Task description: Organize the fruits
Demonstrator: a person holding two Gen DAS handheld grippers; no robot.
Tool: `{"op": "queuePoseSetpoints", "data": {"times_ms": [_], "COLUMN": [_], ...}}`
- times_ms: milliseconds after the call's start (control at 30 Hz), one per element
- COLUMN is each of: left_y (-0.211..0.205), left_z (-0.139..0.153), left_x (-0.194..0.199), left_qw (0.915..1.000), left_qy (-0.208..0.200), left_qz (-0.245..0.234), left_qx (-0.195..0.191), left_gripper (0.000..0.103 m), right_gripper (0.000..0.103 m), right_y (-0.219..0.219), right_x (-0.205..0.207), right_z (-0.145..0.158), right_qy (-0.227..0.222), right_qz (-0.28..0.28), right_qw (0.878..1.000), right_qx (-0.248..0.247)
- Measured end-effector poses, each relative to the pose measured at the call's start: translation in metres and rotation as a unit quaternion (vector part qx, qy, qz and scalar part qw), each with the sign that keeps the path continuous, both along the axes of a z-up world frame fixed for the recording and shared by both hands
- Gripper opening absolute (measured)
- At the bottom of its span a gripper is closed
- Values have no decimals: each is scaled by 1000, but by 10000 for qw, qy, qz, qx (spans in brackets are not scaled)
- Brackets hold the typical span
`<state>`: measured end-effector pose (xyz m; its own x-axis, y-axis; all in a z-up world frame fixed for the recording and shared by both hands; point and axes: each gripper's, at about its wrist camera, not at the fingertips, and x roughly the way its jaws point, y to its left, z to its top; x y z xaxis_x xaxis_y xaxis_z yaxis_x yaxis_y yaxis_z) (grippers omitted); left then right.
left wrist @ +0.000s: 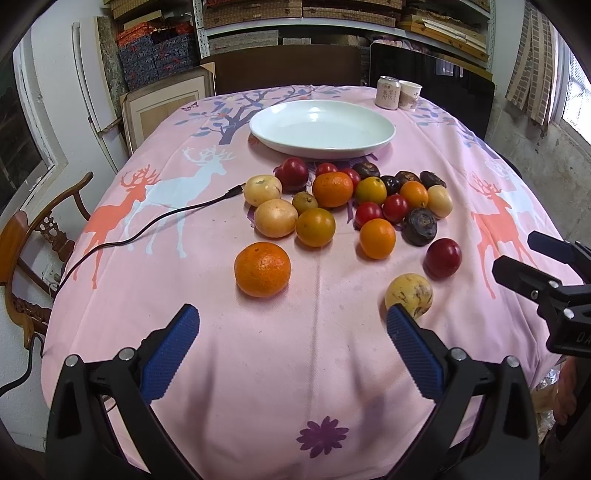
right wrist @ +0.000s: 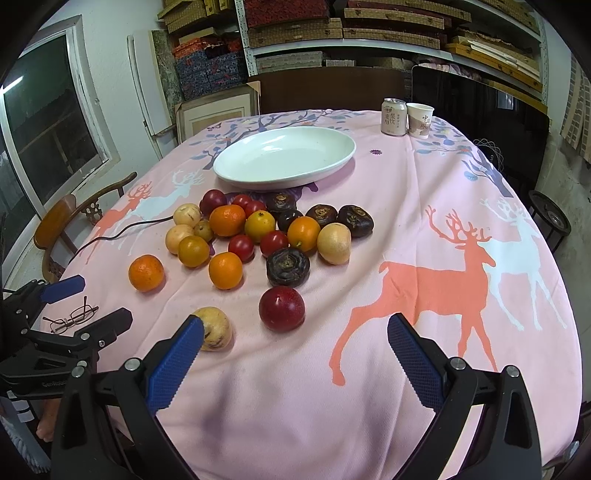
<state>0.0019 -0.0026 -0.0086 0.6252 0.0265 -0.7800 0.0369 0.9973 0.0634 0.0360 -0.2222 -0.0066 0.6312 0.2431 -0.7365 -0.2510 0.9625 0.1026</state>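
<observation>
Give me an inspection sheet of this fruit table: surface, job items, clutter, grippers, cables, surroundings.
Surface: pink tablecloth with deer prints, lightly wrinkled near the front.
Job's things: white plate empty at the far side; mixed fruit pile loose in front of it; one orange, one red plum and one yellow fruit lie apart, nearer the grippers.
Clutter: drink can and paper cup side by side at the far corner; eyeglasses at the left.
Grippers: left gripper and right gripper both open, holding nothing, above the front of the table.
Cables: black cable runs over the left edge and ends beside the pile.
Surroundings: wooden chair, packed shelves, window.
</observation>
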Motion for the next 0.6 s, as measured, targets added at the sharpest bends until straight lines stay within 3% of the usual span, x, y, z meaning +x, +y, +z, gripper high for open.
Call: {"op": "queuePoseSetpoints", "data": {"times_ms": [600], "left_y": [0], "left_z": [-1], "left_x": [0], "left_qw": [10000], "left_qy": [24], "left_qz": [-2], "left_qx": [-7], "left_gripper": [99], "right_gripper": [100], "right_y": [1], "right_x": [-1], "right_z": [-1], "right_qy": [16], "right_qz": [-2], "right_qw": [10000], "right_qx": [21]}}
